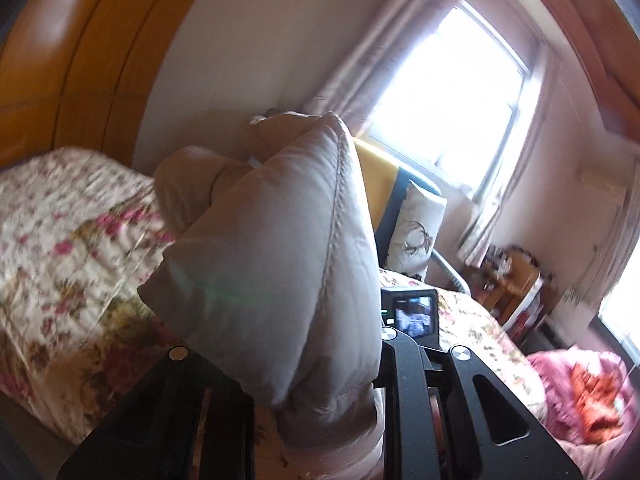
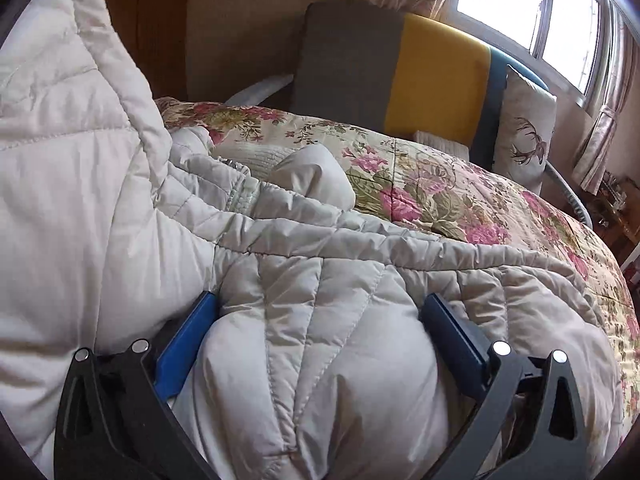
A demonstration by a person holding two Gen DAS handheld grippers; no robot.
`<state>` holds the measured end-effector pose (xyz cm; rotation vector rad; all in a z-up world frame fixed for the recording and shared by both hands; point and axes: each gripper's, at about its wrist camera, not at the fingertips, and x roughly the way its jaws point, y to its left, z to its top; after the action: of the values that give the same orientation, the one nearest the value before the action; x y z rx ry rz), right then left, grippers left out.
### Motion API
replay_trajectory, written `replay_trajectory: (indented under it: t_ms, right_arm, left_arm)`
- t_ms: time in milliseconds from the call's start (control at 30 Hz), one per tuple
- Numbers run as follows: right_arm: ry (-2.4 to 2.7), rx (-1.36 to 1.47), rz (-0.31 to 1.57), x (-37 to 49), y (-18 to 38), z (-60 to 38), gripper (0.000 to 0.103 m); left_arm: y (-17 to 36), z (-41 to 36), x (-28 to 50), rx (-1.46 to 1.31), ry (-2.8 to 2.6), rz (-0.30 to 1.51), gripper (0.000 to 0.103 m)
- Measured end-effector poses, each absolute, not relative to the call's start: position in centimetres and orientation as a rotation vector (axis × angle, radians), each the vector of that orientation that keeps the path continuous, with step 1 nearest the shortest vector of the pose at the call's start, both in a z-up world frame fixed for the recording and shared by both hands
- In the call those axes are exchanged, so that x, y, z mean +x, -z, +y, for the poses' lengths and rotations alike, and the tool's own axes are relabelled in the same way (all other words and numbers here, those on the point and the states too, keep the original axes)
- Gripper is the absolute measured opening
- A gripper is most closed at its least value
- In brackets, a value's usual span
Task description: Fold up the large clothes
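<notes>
On the bed [image 2: 460,184] with the floral quilt we've got the big beige puffer jacket [image 2: 304,280] spread out, taking up the near side and the left edge of the bedspread, with one puffy sleeve end [image 2: 316,176] poking out toward the middle of the quilt.

Our right gripper [image 2: 320,340] is pointed down into the jacket body — its blue pads [image 2: 188,344] sit well apart, and a fat bulge of quilted fabric swells up between them. Both pads look pressed against that bulge, so we're calling it a wide grip on the jacket rather than an empty open jaw.

Our left gripper [image 1: 320,420] is up off the bed and has a thick folded wad of the same jacket [image 1: 272,260] standing up out of it, blocking most of that view. The jaws are nearly closed, pinching the fabric low down between the black fingers [image 1: 408,400]; the pads themselves are hidden by the cloth.

Behind the bed, at the far edge, there's a grey-yellow-blue headboard cushion [image 2: 400,76] and a white pillow with a deer print [image 2: 524,132] leaning against it. A bright window [image 1: 452,80] with pale curtains sits beyond that, and a pink bundle of bedding [image 1: 580,392] lies off the right side of the bed in the left wrist view.
</notes>
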<state>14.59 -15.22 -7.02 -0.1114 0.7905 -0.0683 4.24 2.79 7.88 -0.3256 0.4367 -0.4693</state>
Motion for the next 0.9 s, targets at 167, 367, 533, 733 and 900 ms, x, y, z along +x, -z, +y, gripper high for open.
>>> replay_trajectory:
  t_ms: [167,367,533,733,900]
  right_arm:
    - [0.123,0.01,0.771,9.8,3.9,-17.9,0.101]
    - [0.064,-0.066,0.77,5.2,6.3,-16.0,0.101]
    - [0.028,-0.017,0.705,3.8,5.9,-17.5,0.101]
    - [0.149,0.127,0.596,-2.5,2.9,-24.5,0.101]
    - [0.307,0.312,0.588,-6.1,3.0,-31.9,0.101]
  left_arm:
    - [-8.8,0.6,3.4,-0.203,0.487,0.386,0.02]
    - [-8.8,-1.5,2.8,-0.124,0.487,0.372,0.021]
    - [-8.5,-4.4,2.3,-0.042,0.524,0.385,0.023]
    - [-8.7,-8.3,1.7,0.089,0.555,0.361,0.025]
    - [-7.6,-12.2,1.3,0.201,0.596,0.364,0.027]
